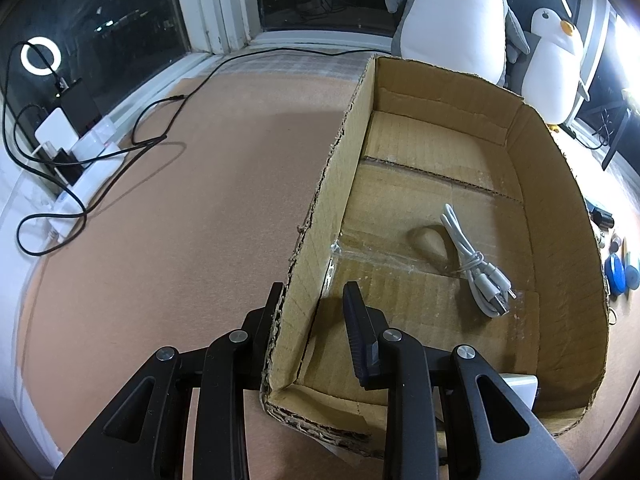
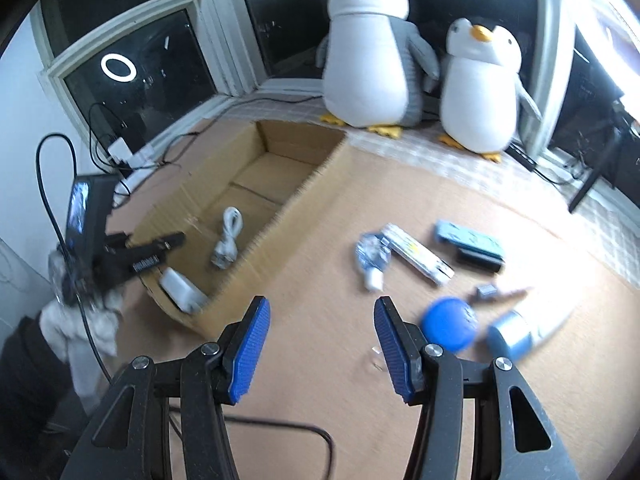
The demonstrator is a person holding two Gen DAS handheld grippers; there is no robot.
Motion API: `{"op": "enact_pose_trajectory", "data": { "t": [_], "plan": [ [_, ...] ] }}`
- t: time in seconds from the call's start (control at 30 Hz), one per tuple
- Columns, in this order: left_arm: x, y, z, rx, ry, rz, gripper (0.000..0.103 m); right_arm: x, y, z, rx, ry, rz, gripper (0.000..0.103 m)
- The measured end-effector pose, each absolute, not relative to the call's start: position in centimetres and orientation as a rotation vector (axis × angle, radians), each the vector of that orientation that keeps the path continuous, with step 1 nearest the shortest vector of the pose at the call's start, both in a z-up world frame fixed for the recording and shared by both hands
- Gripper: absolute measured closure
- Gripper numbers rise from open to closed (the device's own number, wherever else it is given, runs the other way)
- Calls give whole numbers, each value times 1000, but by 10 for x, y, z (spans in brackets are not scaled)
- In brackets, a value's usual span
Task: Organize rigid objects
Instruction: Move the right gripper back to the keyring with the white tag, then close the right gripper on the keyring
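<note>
We find the left gripper (image 1: 312, 304) straddling the near-left wall of the open brown cardboard box (image 1: 560, 184), one finger outside and one inside; its jaws stand apart around the wall, and we cannot tell whether they touch the card. The right gripper (image 2: 322, 322) hovers over the table with blue pads (image 2: 248, 344) spread wide and nothing between them.

Inside the box lie a coiled white cable (image 1: 476, 264) and a white charger block (image 2: 180, 286) at the near end. The remaining rigid items sit on the table right of the box: a round blue lid (image 2: 448, 322), a pale blue cylinder (image 2: 510, 338), a long white carton (image 2: 418, 254), a small clear bottle with a white cap (image 2: 372, 258) and a light blue flat case (image 2: 468, 238) resting on a black one.

Risks, in our judgement: the round lid and cylinder may roll or squirt from the pads if gripped off-centre; the box may slide if the left gripper lets go. The right view is blurred, so fine detail is uncertain.

The surface is a tan cork-like mat (image 1: 180, 220). Behind stand dark windows, two plush penguins (image 2: 372, 52) and trailing black cables (image 1: 120, 152).
</note>
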State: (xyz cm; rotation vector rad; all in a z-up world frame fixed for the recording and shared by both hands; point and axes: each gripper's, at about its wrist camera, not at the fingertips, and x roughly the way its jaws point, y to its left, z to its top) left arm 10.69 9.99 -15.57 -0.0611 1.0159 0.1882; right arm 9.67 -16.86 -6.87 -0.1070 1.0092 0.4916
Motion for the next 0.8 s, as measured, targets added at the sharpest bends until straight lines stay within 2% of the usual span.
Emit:
{"op": "enact_pose_trajectory", "data": {
  "t": [0.1, 0.17, 0.27, 0.6, 0.73, 0.8],
  "plan": [
    [107, 99, -156, -50, 1018, 198, 76, 91, -187, -76, -150, 1015, 485, 55],
    [107, 98, -155, -45, 1021, 204, 76, 86, -196, -83, -188, 1026, 498, 65],
    [107, 98, -155, -39, 1025, 217, 76, 79, -200, -94, -287, 1037, 526, 71],
    [108, 96, -155, -40, 1035, 256, 76, 73, -181, -129, -565, 997, 662, 74],
    [108, 96, -155, -46, 1037, 263, 76, 72, -173, -142, -696, 964, 687, 83],
    [108, 96, -155, -48, 1038, 265, 76, 73, -172, -147, -721, 959, 697, 83]
  ]
}}
